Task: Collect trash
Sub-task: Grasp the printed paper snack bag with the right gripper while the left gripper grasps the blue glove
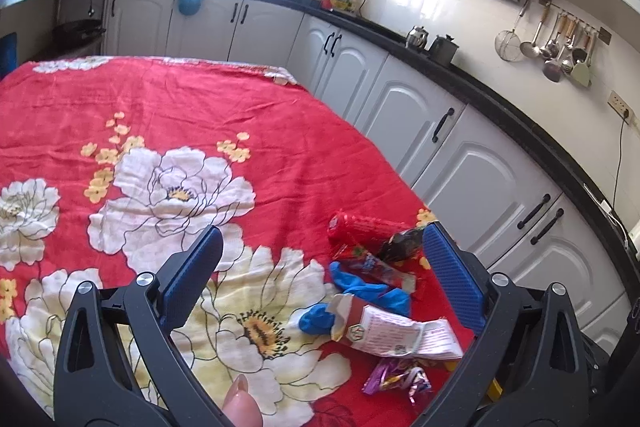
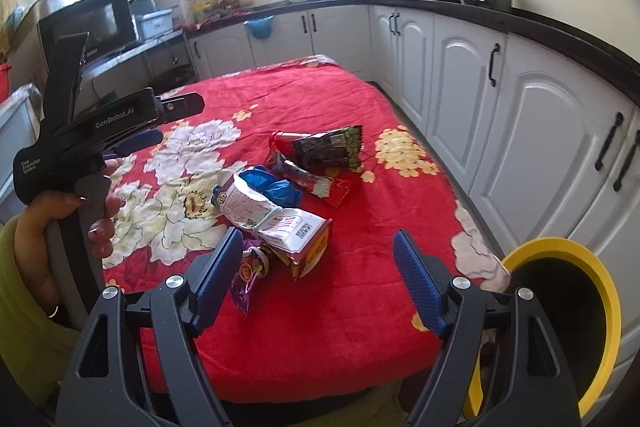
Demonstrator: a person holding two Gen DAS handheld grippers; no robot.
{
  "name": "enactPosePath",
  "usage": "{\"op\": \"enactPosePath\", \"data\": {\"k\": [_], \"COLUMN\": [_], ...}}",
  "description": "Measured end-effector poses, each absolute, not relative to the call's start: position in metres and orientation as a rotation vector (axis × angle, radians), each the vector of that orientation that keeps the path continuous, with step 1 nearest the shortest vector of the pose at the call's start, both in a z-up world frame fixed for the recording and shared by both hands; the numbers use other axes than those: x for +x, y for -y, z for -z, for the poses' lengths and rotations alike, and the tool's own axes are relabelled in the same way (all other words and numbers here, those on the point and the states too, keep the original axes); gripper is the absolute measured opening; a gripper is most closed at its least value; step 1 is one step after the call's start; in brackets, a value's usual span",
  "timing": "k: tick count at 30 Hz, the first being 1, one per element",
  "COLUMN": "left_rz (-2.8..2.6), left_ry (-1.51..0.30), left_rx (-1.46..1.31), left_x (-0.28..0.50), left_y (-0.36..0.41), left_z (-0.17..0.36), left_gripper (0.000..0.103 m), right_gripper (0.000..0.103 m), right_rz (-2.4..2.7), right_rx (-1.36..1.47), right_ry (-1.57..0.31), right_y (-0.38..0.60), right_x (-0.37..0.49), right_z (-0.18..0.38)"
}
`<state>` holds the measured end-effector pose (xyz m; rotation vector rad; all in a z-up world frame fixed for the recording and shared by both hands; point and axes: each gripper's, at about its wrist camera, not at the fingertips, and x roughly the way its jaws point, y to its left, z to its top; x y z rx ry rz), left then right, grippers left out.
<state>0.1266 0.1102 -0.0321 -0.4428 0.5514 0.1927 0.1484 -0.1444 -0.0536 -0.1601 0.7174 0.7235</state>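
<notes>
Beside table (image 2: 360, 327), yellow-rimmed bin (image 2: 560, 327), interior dark

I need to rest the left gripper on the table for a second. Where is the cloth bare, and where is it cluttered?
Bare: the far and left cloth, from the big white flower to the far edge, and the near strip between the trash pile and the table's front edge. Crowded: the near-right area by the cabinets, where wrappers, a blue glove and a carton overlap.

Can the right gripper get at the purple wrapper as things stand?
Probably yes. The right gripper is open and empty, and the purple wrapper lies on the cloth just ahead by its left finger, uncovered on the near side; only the white carton overlaps its far edge.
</notes>
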Motion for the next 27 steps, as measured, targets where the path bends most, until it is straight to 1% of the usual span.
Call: {"op": "enactPosePath", "data": {"k": [2,3,5,7,9,14,19,20,21,23,26,27], "left_rz": [-0.188,-0.185,-0.182,-0.175,-0.172,-0.151,-0.108,-0.098,-0.083,-0.053,-0.016,-0.004], "left_ry": [-0.567,-0.576,-0.592,-0.610,-0.626,-0.659,-0.700,-0.710,-0.724,-0.742,-0.779,-0.792], "left_rx": [-0.454,-0.461,-0.470,-0.486,-0.499,-0.512,-0.523,-0.529,-0.533,-0.538,-0.538,-0.545], "left_x": [0.128,0.129,0.131,0.133,0.134,0.142,0.156,0.160,0.165,0.171,0.181,0.184], "left_y": [-0.113,-0.115,-0.117,-0.120,-0.122,-0.122,-0.118,-0.118,-0.117,-0.114,-0.109,-0.107], "left_z": [0.037,0.040,0.044,0.050,0.055,0.065,0.072,0.074,0.076,0.079,0.084,0.087], "left_gripper": [0.090,0.086,0.082,0.075,0.073,0.072,0.072,0.072,0.072,0.071,0.071,0.069], "right_gripper": [0.075,0.075,0.075,0.075,0.075,0.075,0.074,0.072,0.067,0.062,0.061,0.060], "right_rz": [-0.738,-0.743,-0.758,-0.783,-0.804,-0.861,-0.926,-0.937,-0.954,-0.982,-0.993,-0.996], "right_rx": [-0.177,-0.196,-0.229,-0.273,-0.322,-0.371,-0.325,-0.321,-0.311,-0.287,-0.268,-0.260], "right_ry": [-0.725,-0.731,-0.732,-0.743,-0.754,-0.805,-0.845,-0.849,-0.857,-0.873,-0.882,-0.882], "right_y": [0.139,0.135,0.129,0.121,0.113,0.102,0.098,0.097,0.097,0.098,0.099,0.101], "right_x": [0.153,0.156,0.159,0.163,0.168,0.183,0.199,0.201,0.202,0.203,0.203,0.203], "right_z": [0.057,0.059,0.063,0.069,0.075,0.091,0.099,0.100,0.102,0.104,0.105,0.105]}}
